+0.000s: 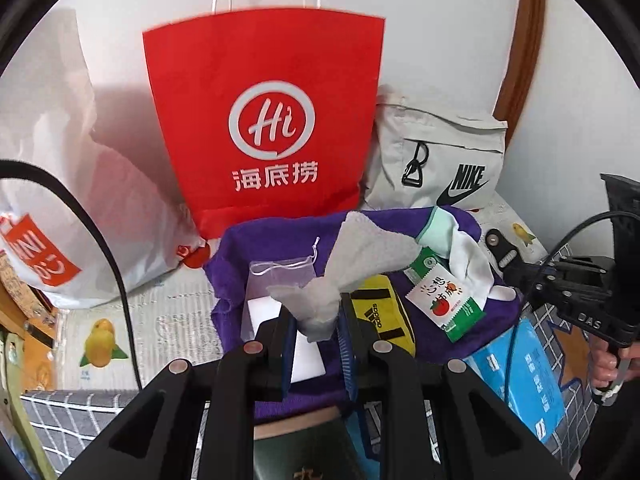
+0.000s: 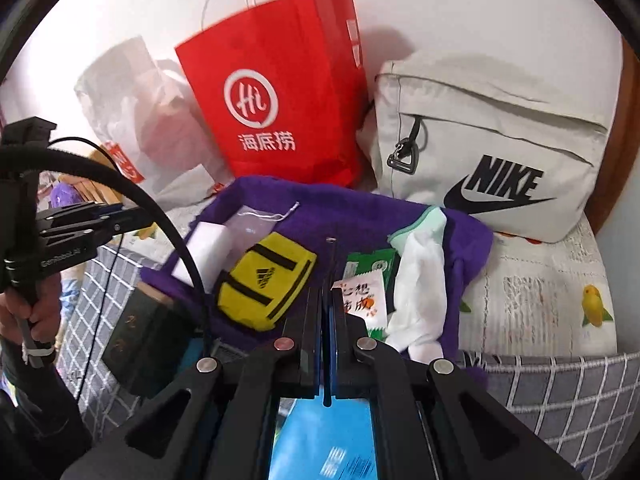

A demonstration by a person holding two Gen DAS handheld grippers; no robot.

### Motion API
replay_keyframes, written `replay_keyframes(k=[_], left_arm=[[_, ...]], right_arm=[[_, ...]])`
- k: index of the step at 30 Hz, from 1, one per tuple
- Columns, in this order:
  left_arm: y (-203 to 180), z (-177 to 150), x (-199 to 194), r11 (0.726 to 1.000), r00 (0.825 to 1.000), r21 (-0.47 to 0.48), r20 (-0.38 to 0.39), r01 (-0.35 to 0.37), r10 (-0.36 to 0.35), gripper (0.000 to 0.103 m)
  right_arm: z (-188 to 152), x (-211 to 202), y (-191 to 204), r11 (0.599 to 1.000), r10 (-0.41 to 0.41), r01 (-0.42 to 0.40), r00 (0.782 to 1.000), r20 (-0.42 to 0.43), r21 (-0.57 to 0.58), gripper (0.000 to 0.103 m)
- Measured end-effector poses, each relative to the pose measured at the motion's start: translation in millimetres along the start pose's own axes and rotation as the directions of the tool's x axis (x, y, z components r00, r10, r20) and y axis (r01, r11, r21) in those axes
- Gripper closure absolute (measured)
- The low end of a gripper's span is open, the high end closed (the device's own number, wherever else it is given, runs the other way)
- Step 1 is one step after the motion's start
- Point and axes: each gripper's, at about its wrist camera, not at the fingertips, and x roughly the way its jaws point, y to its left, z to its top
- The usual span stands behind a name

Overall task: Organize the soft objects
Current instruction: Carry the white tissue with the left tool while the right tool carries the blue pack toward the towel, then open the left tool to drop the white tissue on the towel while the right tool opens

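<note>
My left gripper (image 1: 318, 320) is shut on a grey-white sock (image 1: 360, 252) and holds it up over a purple towel (image 1: 276, 236). On the towel lie a yellow Adidas pouch (image 1: 378, 316), a white sponge block (image 1: 272, 320), a clear drawstring pouch (image 1: 280, 276), a green-white snack packet (image 1: 444, 300) and a white and mint sock (image 1: 460, 252). In the right wrist view my right gripper (image 2: 327, 292) is shut and empty above the towel (image 2: 360, 216), between the yellow pouch (image 2: 266, 280) and the snack packet (image 2: 364, 300). The white sock (image 2: 420, 280) lies to its right.
A red paper bag (image 1: 264, 120) stands behind the towel, with a white plastic bag (image 1: 80, 184) to its left and a grey Nike bag (image 1: 448, 152) to its right. A blue packet (image 1: 528, 376) and a dark box (image 2: 148, 336) lie at the near edge.
</note>
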Motion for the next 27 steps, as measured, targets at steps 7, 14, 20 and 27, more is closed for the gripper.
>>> replay_keyframes(k=[7, 14, 20, 27], left_arm=[[10.4, 8.3, 30.1, 1.0, 0.999, -0.024, -0.054, -0.004, 0.003, 0.084], [15.1, 15.7, 58.5, 1.0, 0.994, -0.023, -0.106, -0.006, 0.003, 0.084], [14.1, 22.3, 81.5, 1.0, 0.988, -0.011, -0.151, 0.003, -0.005, 0.084], [6.3, 27.8, 106.4, 1.0, 0.979, 0.011, -0.202, 0.012, -0.01, 0.083]], right_arm=[[19.6, 50.5, -9.8, 1.0, 0.012, -0.011, 0.996, -0.083, 0.01, 0.1], [34.6, 105.0, -3.2, 0.999, 0.04, -0.044, 0.981, -0.192, -0.015, 0.1], [35.6, 139.0, -2.7, 0.998, 0.058, -0.064, 0.955, -0.291, -0.013, 0.1], [36.9, 159.9, -6.1, 0.995, 0.1, -0.098, 0.933, -0.345, 0.022, 0.096]])
